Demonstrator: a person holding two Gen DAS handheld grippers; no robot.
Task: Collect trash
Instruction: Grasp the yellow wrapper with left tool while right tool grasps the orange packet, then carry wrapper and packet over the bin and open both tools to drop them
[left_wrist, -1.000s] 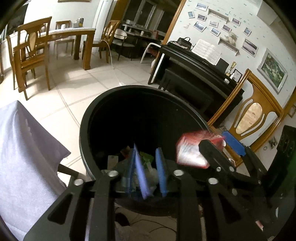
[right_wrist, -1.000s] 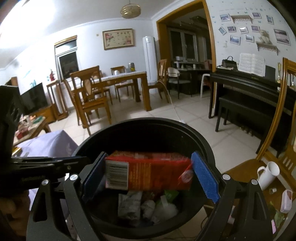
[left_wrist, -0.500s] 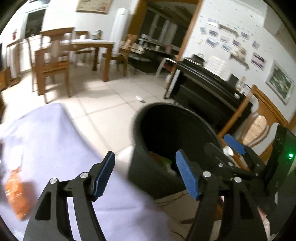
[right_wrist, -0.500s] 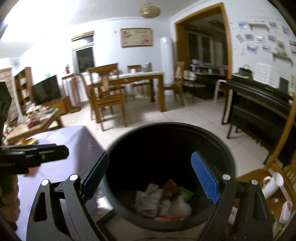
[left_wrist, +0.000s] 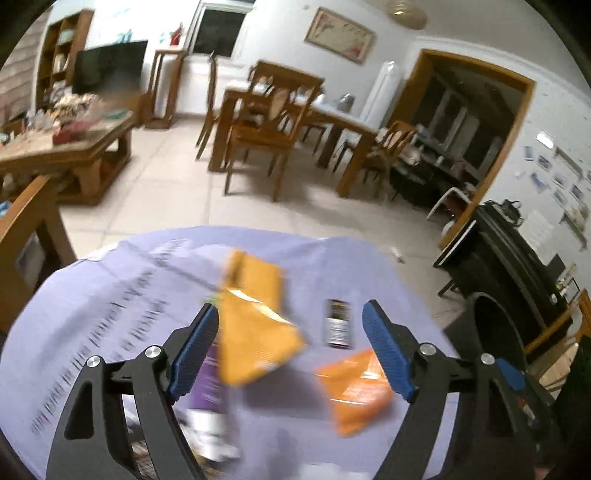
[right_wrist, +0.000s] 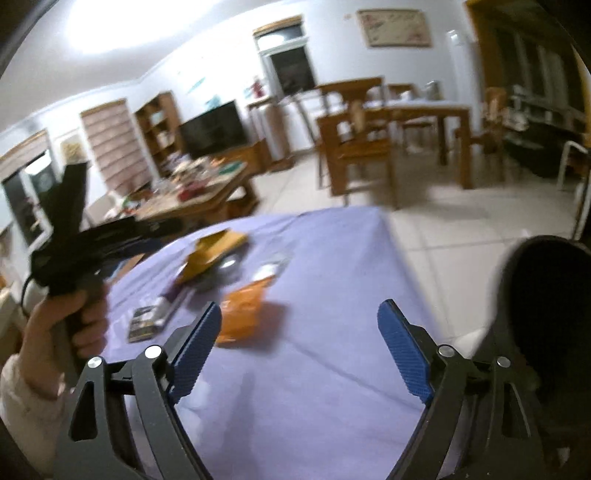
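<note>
- The left tool (left_wrist: 290, 349) hangs above the bench (left_wrist: 110, 295) with its blue pads spread wide; its jaws have just been opening, and nothing is pressed between them.
- The right tool (right_wrist: 299, 350) also stands open and empty over the bench's lilac cloth; its jaws have just been closing a little.
- Landmark: the large yellow packet (left_wrist: 255, 325), which lies on the cloth and shows between the left tool's pads, just beside the left pad, blurred.
- To the right of the yellow packet and nearer the camera lies an orange wrapper (left_wrist: 354, 391), close to the right pad.
- Between the two and a little farther off lies a small dark packet (left_wrist: 338, 323).
- Below the yellow packet, by the left pad, sits a purple item (left_wrist: 207, 384); what it is cannot be told.
- In the right wrist view a hand (right_wrist: 64, 325) grips the left tool's handle, left of the yellow packet.
- The black bin (right_wrist: 546, 295) stands on the floor well right of the yellow packet, off the bench's edge.
</note>
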